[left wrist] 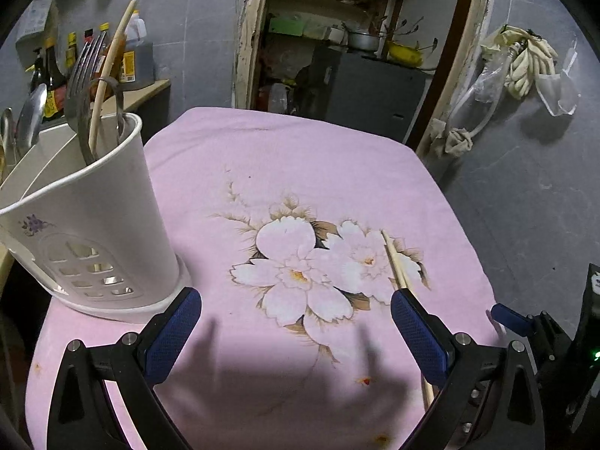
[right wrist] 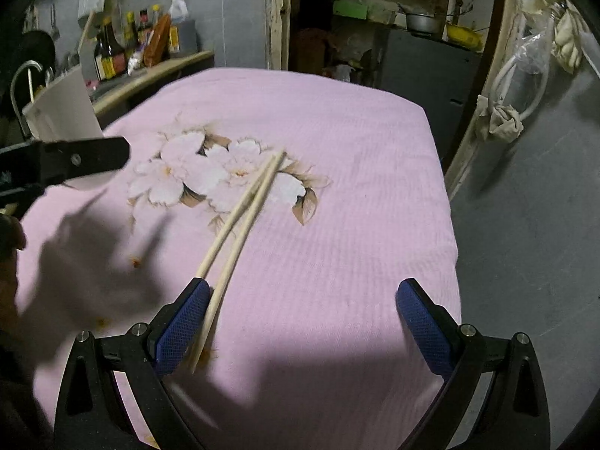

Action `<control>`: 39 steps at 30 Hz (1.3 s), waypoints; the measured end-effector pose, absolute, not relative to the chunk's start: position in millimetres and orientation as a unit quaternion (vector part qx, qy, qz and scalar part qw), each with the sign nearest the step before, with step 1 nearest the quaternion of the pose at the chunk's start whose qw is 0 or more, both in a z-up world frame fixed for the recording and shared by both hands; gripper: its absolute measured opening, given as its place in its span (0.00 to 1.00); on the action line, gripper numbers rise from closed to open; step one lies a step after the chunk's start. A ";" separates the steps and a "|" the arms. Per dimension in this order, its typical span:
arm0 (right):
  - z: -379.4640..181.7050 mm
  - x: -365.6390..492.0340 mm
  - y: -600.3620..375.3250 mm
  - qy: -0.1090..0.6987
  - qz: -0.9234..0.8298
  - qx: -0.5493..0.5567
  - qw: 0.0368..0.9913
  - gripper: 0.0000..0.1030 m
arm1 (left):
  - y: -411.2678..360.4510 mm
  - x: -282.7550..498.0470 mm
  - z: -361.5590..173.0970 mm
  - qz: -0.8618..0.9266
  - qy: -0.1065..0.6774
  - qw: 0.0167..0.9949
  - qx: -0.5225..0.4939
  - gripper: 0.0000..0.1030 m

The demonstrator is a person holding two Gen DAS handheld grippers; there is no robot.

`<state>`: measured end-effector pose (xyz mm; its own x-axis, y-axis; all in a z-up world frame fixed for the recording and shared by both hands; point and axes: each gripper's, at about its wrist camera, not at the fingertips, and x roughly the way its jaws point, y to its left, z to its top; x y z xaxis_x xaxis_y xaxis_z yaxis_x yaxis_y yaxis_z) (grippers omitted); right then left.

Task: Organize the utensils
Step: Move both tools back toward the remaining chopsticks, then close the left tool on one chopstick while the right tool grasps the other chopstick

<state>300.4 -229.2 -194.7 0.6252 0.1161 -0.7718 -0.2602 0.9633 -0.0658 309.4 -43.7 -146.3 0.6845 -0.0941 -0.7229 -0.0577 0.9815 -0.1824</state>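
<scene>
Two wooden chopsticks (right wrist: pixel 240 217) lie side by side on the pink flowered cloth (right wrist: pixel 337 150). In the left wrist view the chopsticks (left wrist: pixel 395 262) run behind the right finger. My right gripper (right wrist: pixel 300 300) is open, with the chopsticks' near ends beside its left finger (right wrist: pixel 183 330). My left gripper (left wrist: pixel 296 311) is open and empty over the cloth. A white utensil holder (left wrist: pixel 93 225) stands at the left with a fork (left wrist: pixel 80 75), a chopstick (left wrist: pixel 108 71) and spoons in it.
The left gripper's body (right wrist: pixel 67 161) shows at the left of the right wrist view, in front of the holder (right wrist: pixel 60 108). Sauce bottles (right wrist: pixel 123 48) stand on a counter behind. The cloth's right edge (left wrist: pixel 468 225) drops to a grey floor. A doorway (left wrist: pixel 337 37) is beyond.
</scene>
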 end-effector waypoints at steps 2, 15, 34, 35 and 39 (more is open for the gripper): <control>-193.8 300.9 -228.2 0.420 0.100 -0.087 0.898 0.93 | -42.3 309.5 -147.5 -0.007 0.399 0.912 -0.097 0.99; -189.2 295.8 -245.1 0.422 0.111 -0.072 0.897 0.16 | -49.5 320.7 -154.1 -0.036 0.412 0.903 -0.113 0.99; -192.3 292.9 -291.7 0.432 0.073 -0.017 0.899 0.06 | -111.2 370.3 -179.6 -0.157 0.472 0.861 -0.103 0.42; -192.5 294.6 -292.4 0.433 0.075 -0.015 0.898 0.06 | -112.4 373.7 -183.2 -0.157 0.483 0.855 -0.107 0.38; -193.7 301.3 -293.7 0.440 0.087 -0.007 0.894 0.06 | -112.9 379.4 -184.6 -0.154 0.485 0.852 -0.122 0.31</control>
<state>301.3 -293.7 -193.7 0.5969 0.1485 -0.7884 -0.1614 0.9849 0.0633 379.4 -112.9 -184.6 0.4813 -0.3807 -0.7896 0.1433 0.9228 -0.3576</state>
